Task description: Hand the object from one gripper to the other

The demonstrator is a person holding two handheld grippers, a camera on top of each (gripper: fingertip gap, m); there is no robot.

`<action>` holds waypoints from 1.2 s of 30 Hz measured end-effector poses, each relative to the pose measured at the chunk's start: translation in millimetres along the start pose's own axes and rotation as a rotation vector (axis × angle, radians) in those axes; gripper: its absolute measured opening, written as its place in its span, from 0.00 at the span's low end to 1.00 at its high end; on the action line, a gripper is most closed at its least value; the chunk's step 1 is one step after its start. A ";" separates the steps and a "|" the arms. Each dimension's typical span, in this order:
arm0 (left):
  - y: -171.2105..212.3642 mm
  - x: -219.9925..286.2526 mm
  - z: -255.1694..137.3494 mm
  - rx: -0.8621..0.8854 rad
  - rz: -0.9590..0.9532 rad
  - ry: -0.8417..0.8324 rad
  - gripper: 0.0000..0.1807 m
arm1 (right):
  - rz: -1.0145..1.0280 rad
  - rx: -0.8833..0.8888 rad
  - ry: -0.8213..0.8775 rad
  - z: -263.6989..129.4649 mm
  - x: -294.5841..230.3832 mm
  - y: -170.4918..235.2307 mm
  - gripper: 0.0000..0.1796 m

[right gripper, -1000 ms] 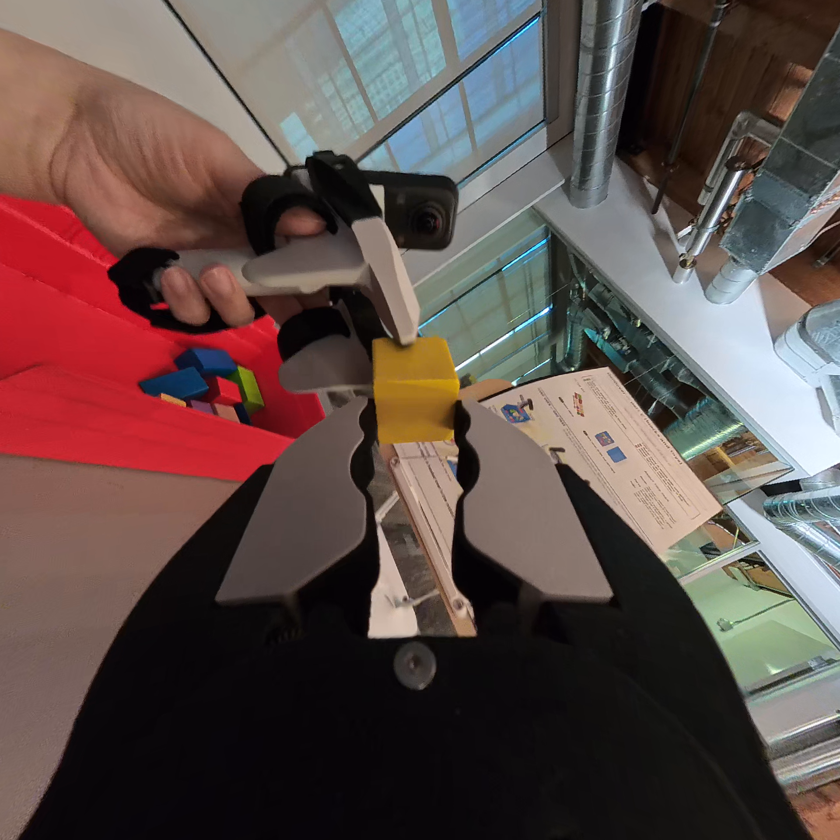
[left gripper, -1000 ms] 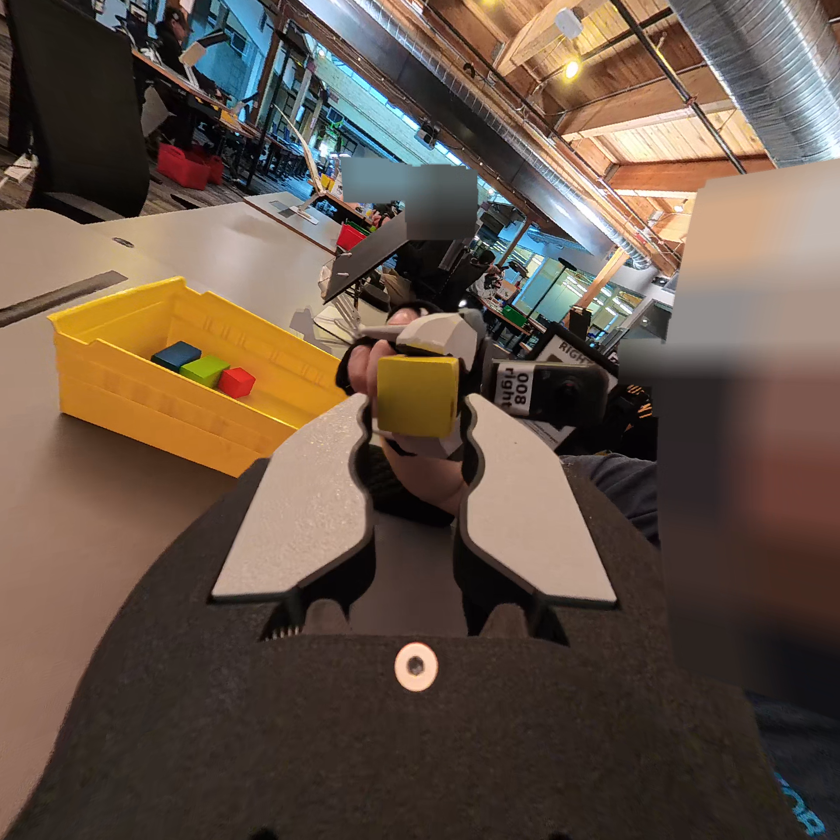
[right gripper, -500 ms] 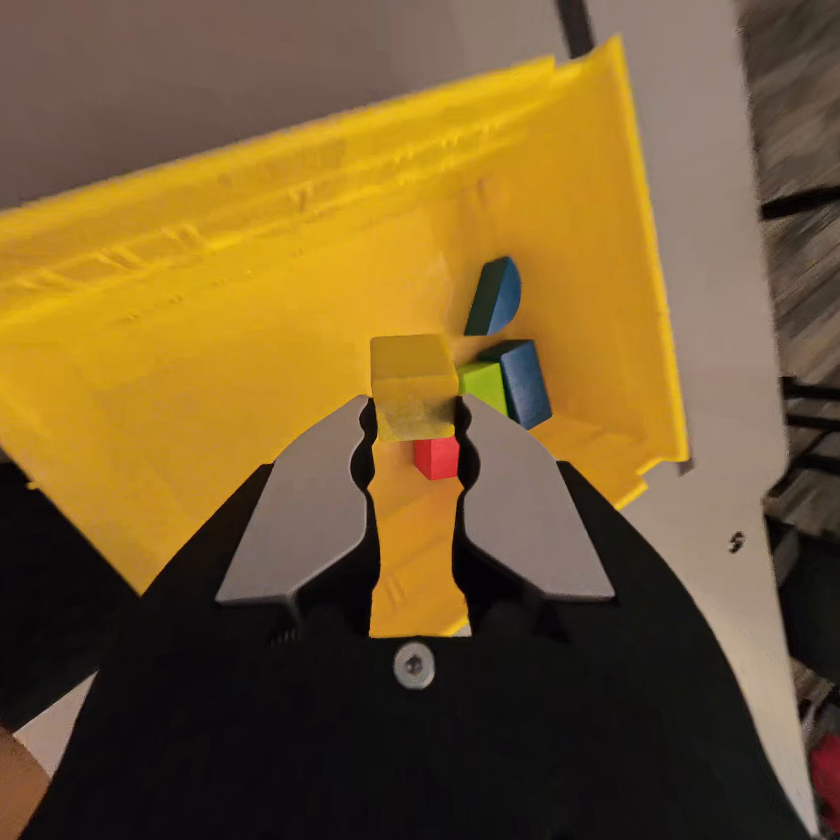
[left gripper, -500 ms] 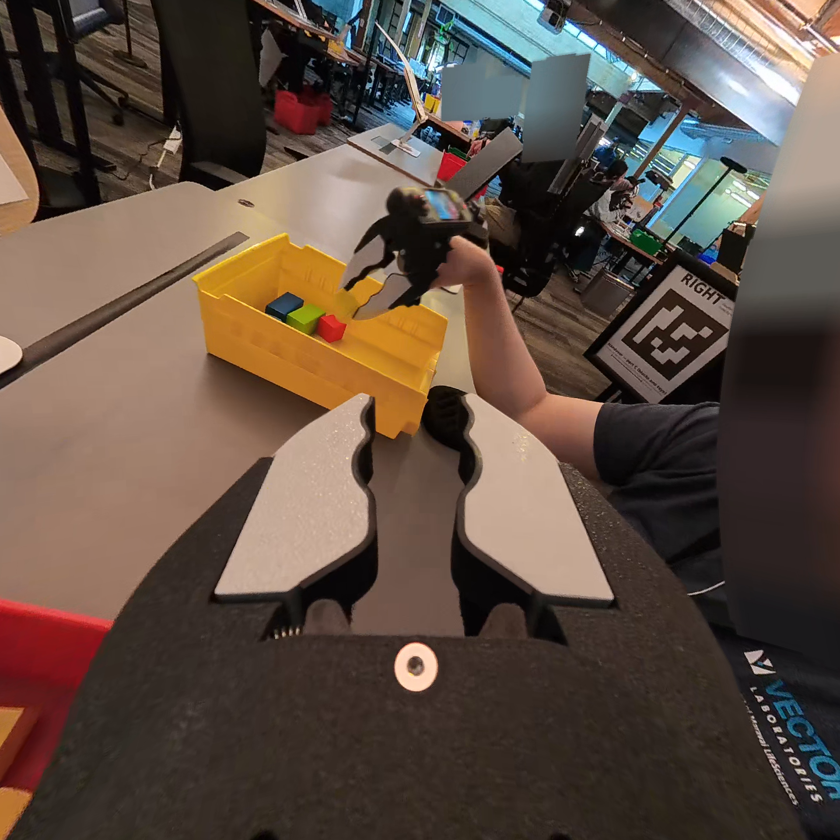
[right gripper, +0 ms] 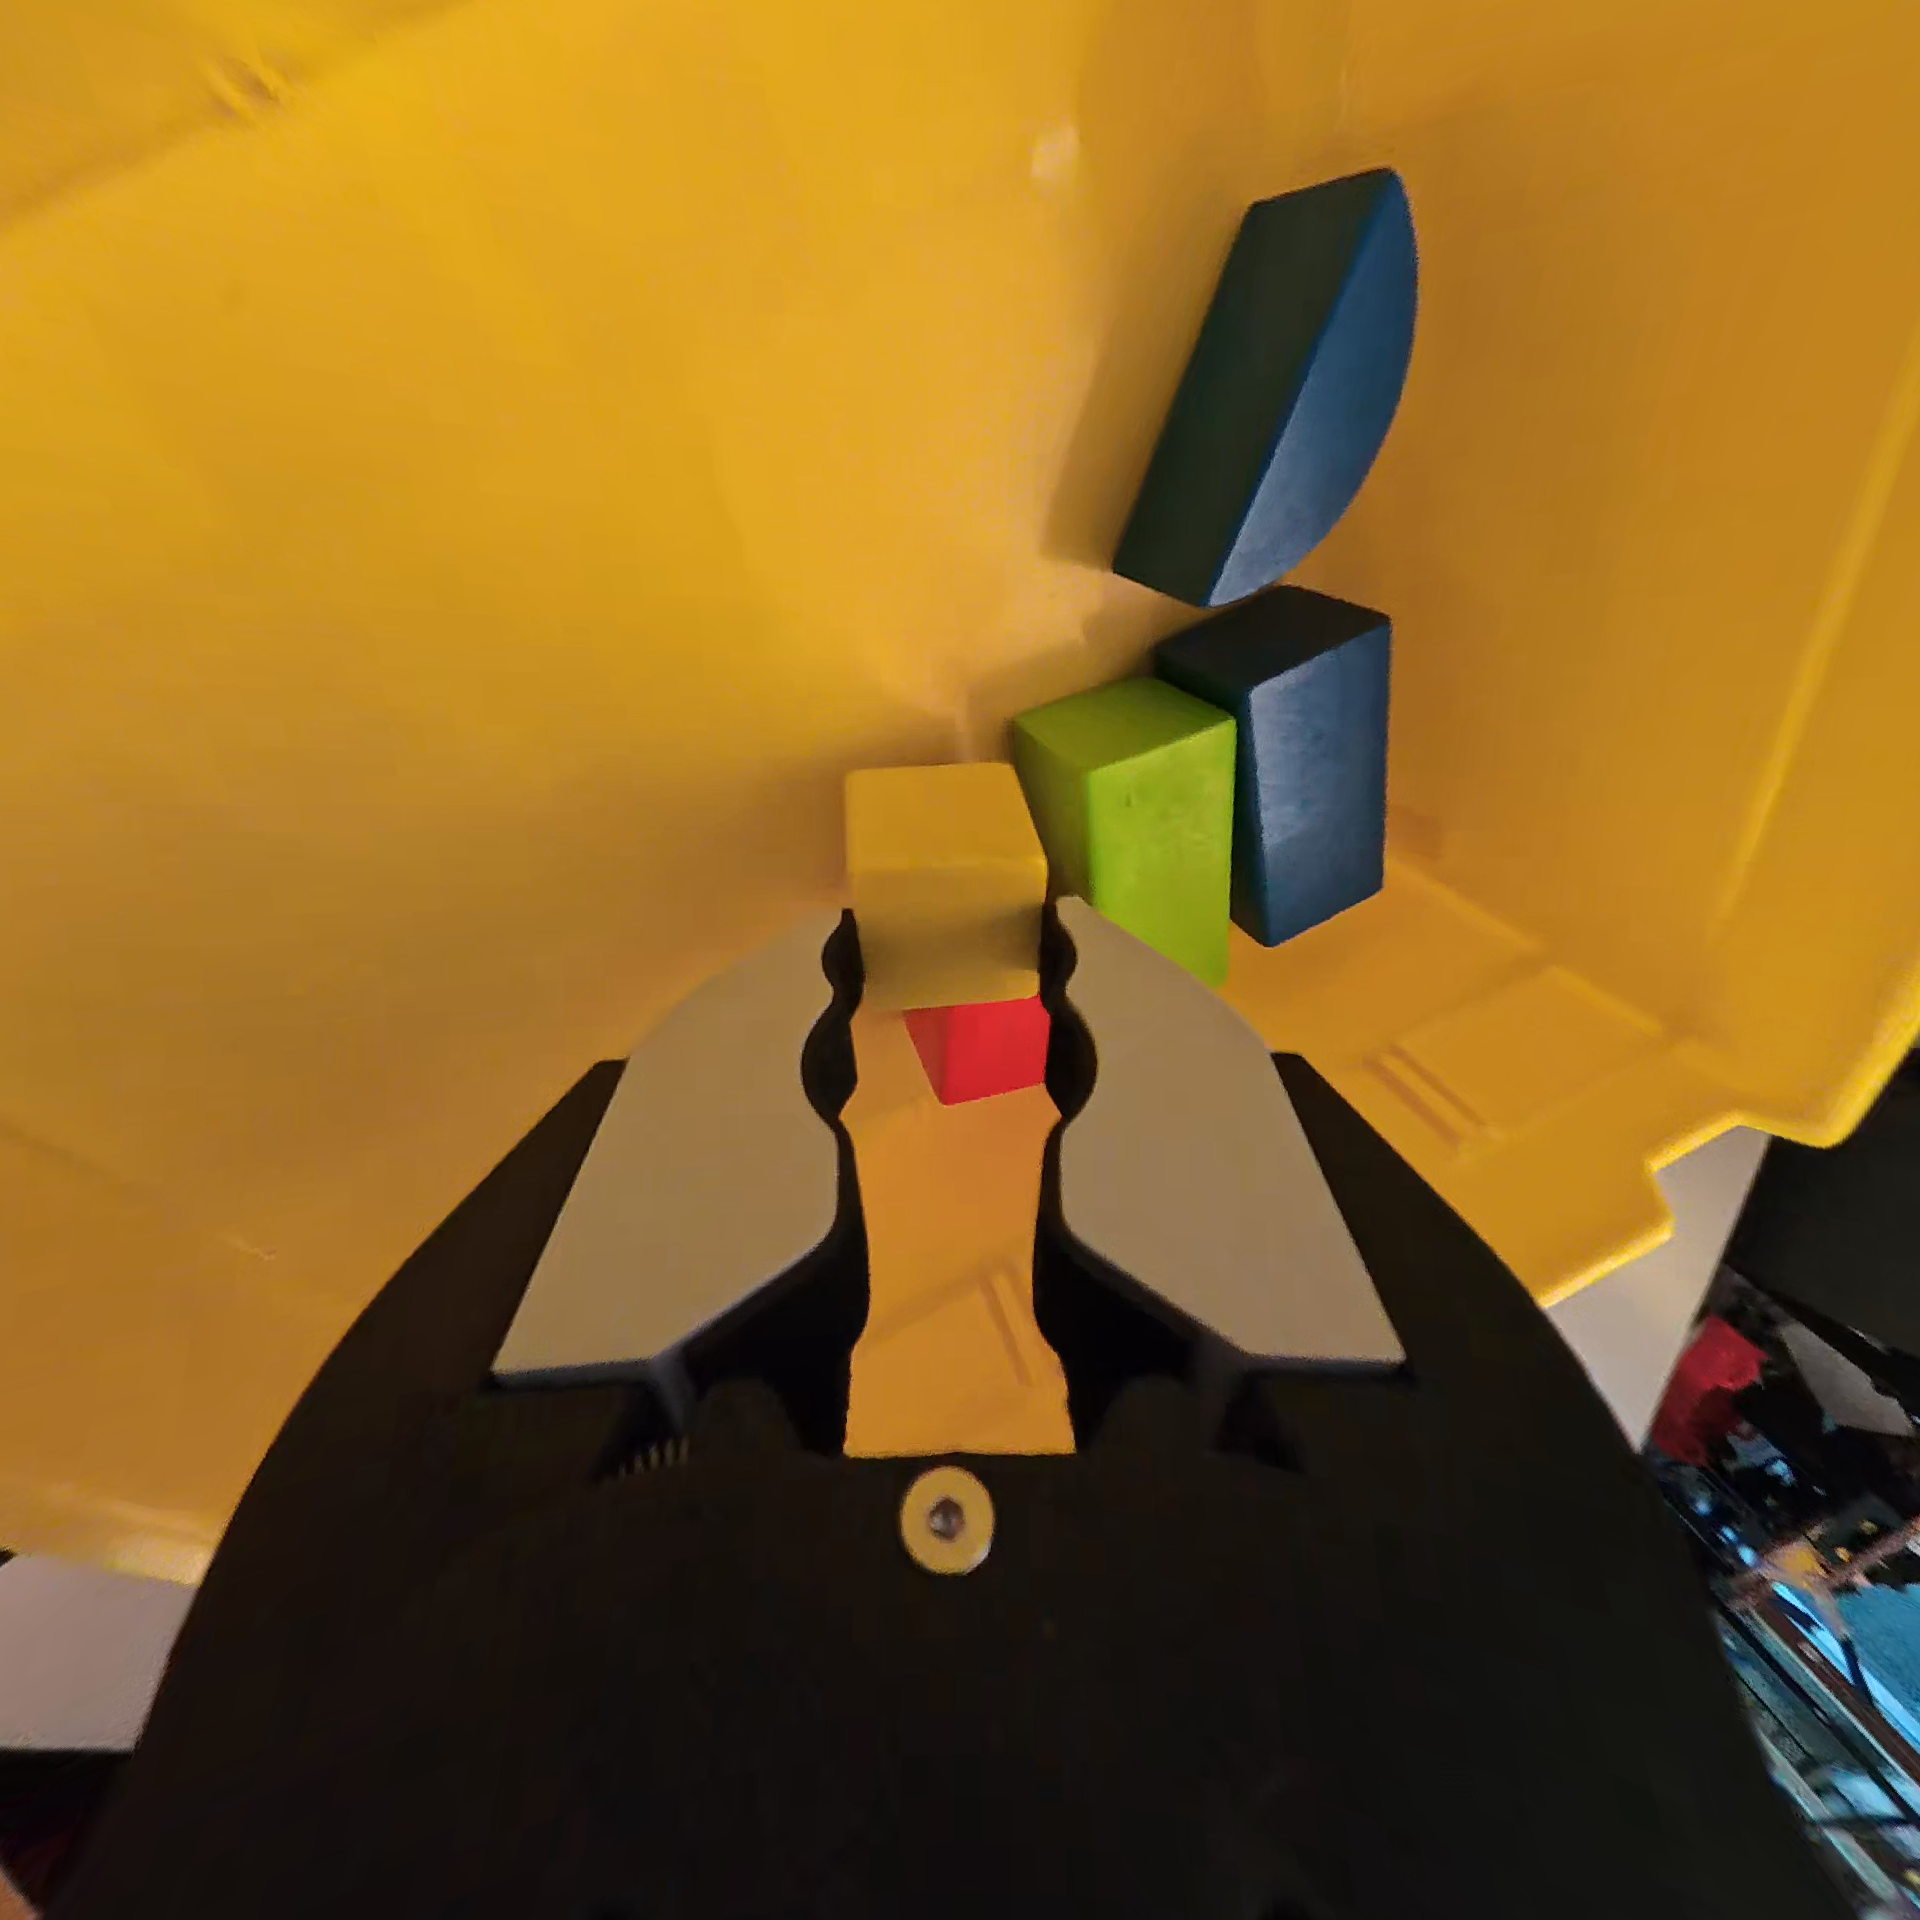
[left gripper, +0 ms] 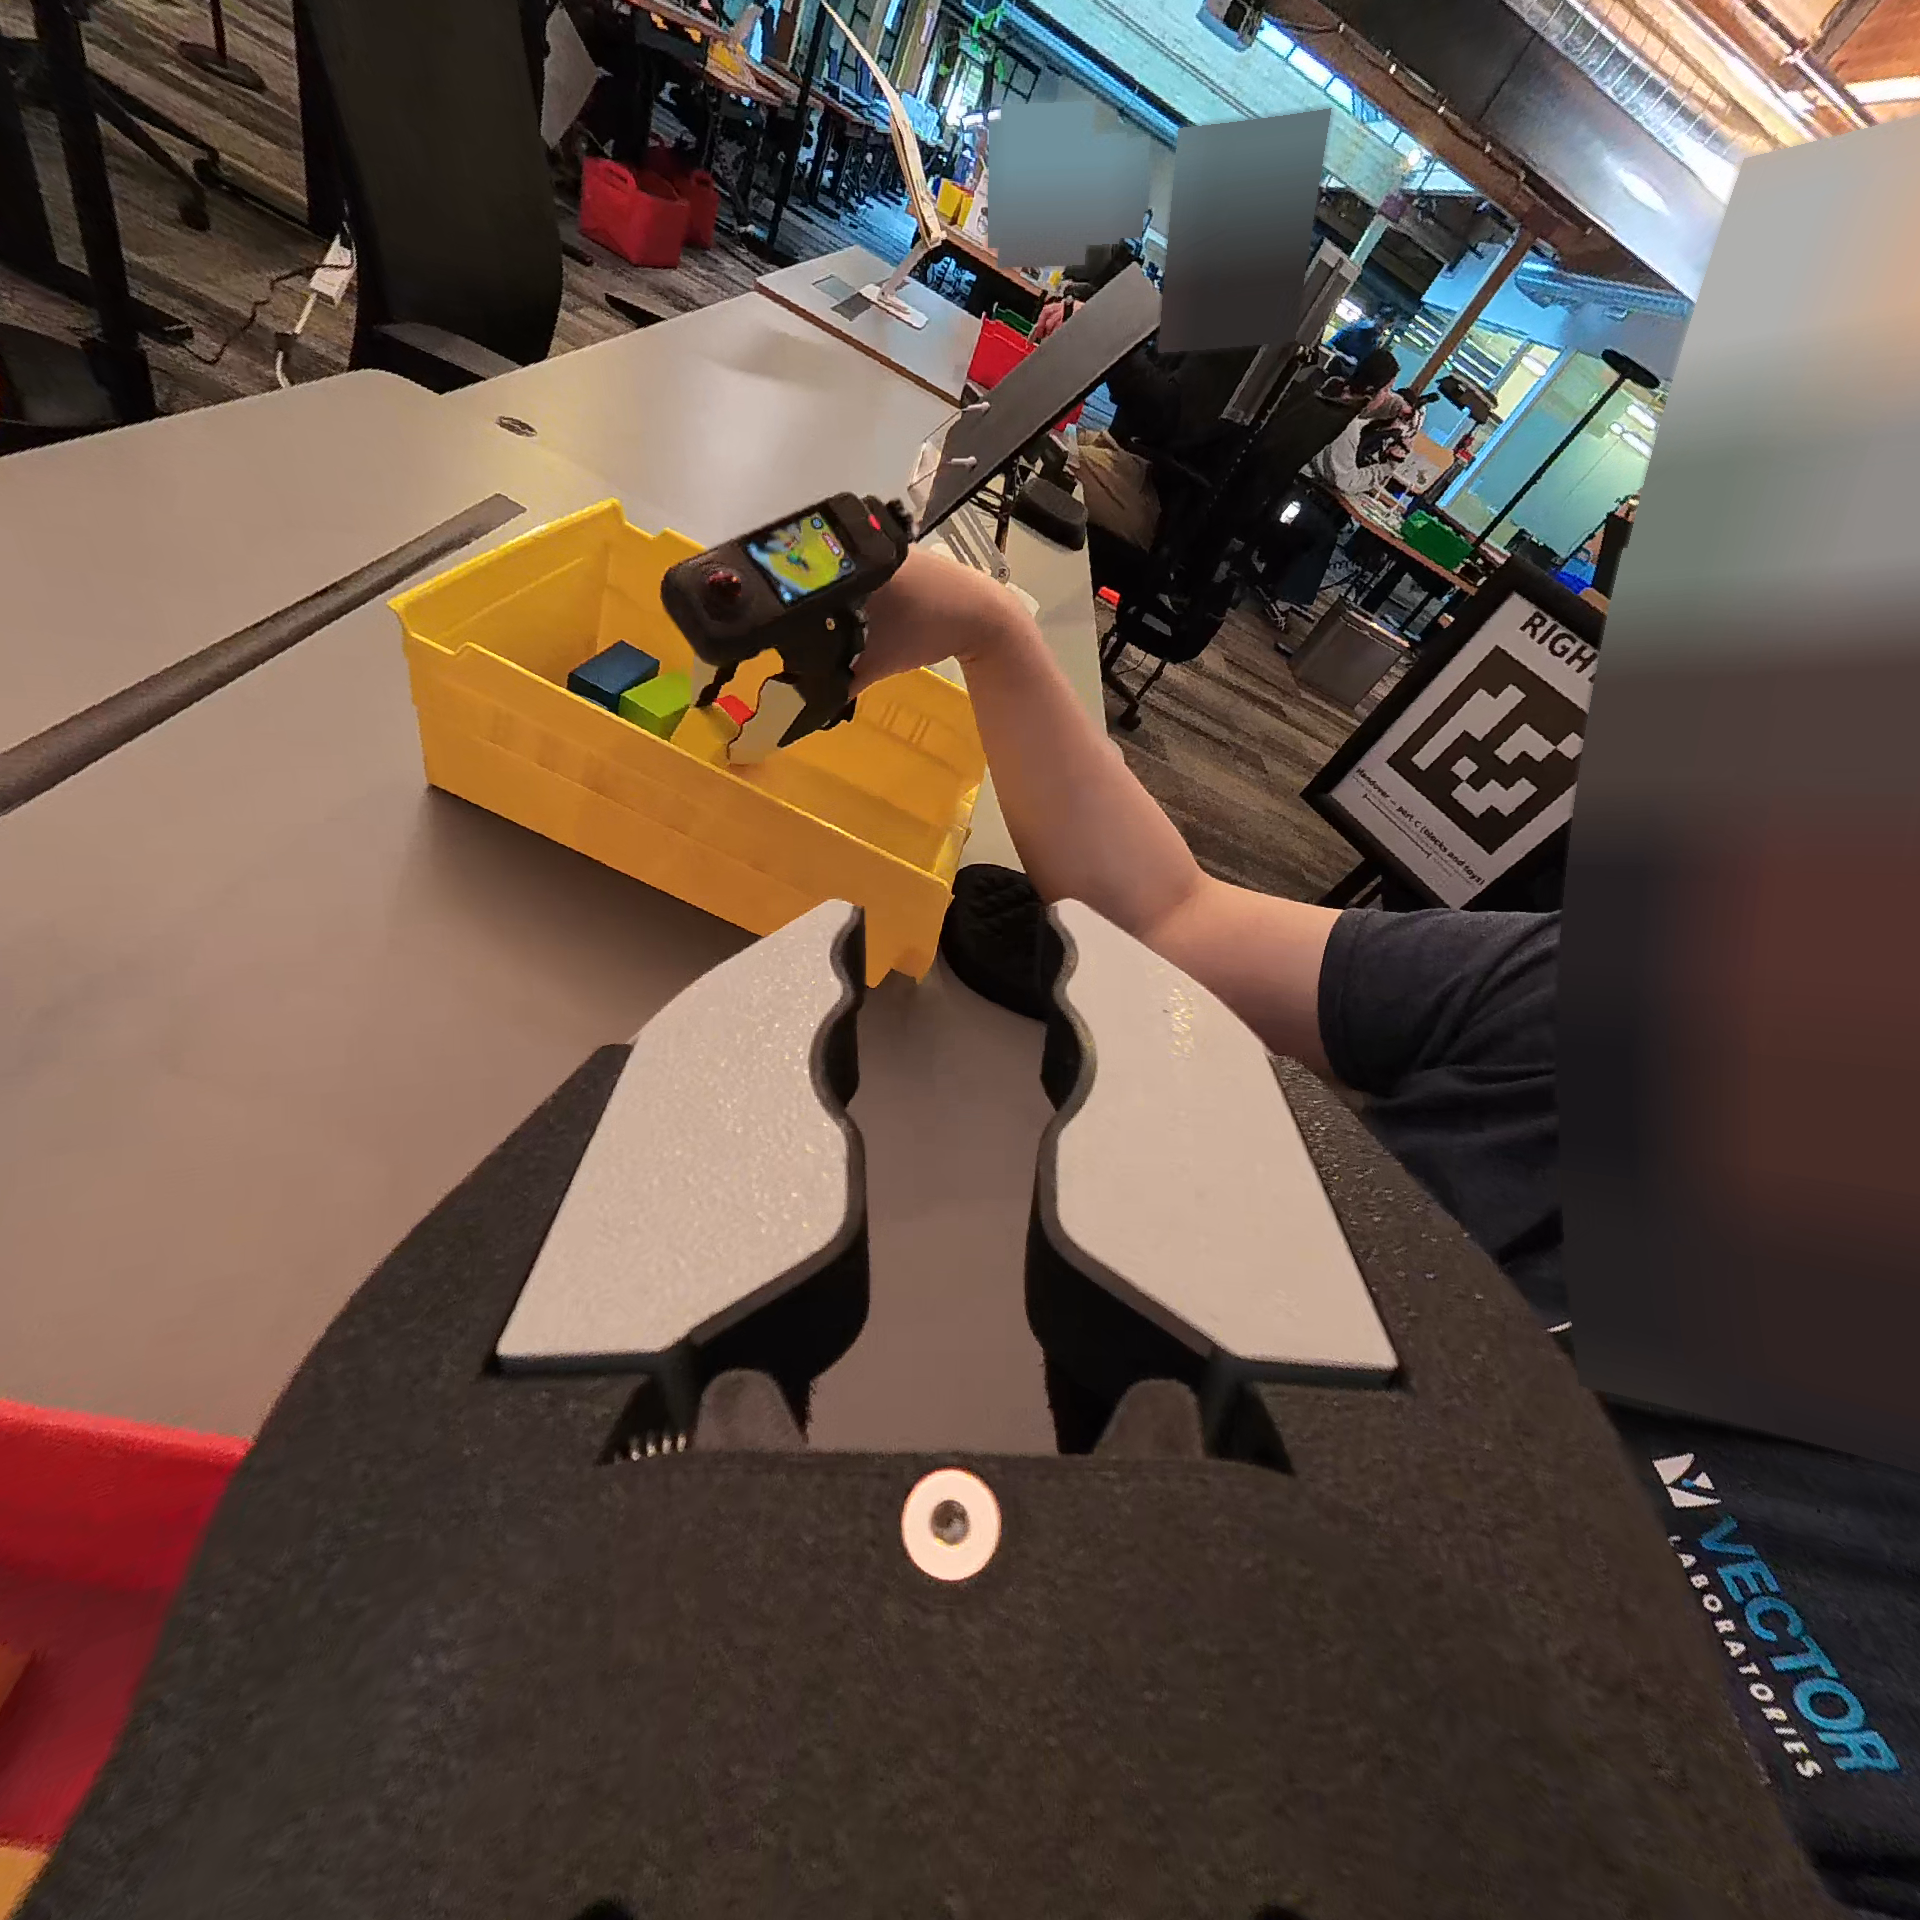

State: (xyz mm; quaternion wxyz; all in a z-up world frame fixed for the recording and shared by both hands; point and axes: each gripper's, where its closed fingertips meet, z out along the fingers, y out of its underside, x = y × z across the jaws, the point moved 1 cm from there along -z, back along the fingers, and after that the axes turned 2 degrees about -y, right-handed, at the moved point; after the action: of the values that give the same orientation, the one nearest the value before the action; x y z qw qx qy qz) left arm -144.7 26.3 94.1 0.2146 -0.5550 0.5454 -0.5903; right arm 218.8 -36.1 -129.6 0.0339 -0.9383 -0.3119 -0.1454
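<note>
The right gripper (right gripper: 948, 940) clamps the yellow cube (right gripper: 943, 878), hiding most of the red block (right gripper: 982, 1055) behind its 2 fingers; the left gripper (left gripper: 951, 982) gapes empty.

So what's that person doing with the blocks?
A person holds a hand-held gripper in each hand. The right gripper grips a yellow block and is down inside the yellow bin, right beside the green block, two blue blocks and a red block lying there. The left gripper is open, holds nothing and hangs over the table in front of the bin.
</note>
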 end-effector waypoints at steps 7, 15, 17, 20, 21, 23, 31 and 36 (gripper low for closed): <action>-0.4 0.5 -3.2 0.006 -0.021 0.011 0.17 | -0.023 -0.021 0.002 5.5 -1.0 -0.1 0.19; -2.1 1.5 -9.9 0.018 -0.012 0.014 0.17 | -0.001 0.017 -0.003 8.1 0.6 -1.9 0.20; -2.7 1.1 -12.4 0.025 -0.019 0.017 0.17 | -0.005 0.018 0.000 8.7 0.7 -1.7 0.20; -3.7 0.8 -17.7 0.034 -0.018 0.016 0.17 | -0.006 0.023 -0.006 7.3 -0.9 -1.5 0.20; -4.4 0.2 -20.3 0.039 -0.016 0.010 0.17 | -0.004 0.025 0.001 6.3 -0.1 -1.3 0.20; -4.3 -4.1 -27.8 0.042 -0.008 -0.019 0.17 | 0.001 0.030 0.013 1.9 0.8 -1.0 0.20; 39.5 -88.9 -84.3 -0.209 0.052 -0.577 0.17 | 0.010 0.126 0.099 -34.4 5.1 -6.7 0.20; 91.3 -141.9 -111.6 -0.440 -0.200 -0.878 0.16 | 0.065 0.260 0.296 -87.2 22.7 -16.0 0.20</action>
State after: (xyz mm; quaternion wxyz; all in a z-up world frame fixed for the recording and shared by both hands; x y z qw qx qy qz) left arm -234.7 164.8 -22.7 0.2441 -0.8329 0.4590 -0.1896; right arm 204.7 -23.6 -40.0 0.2050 -0.9040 -0.2892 -0.2392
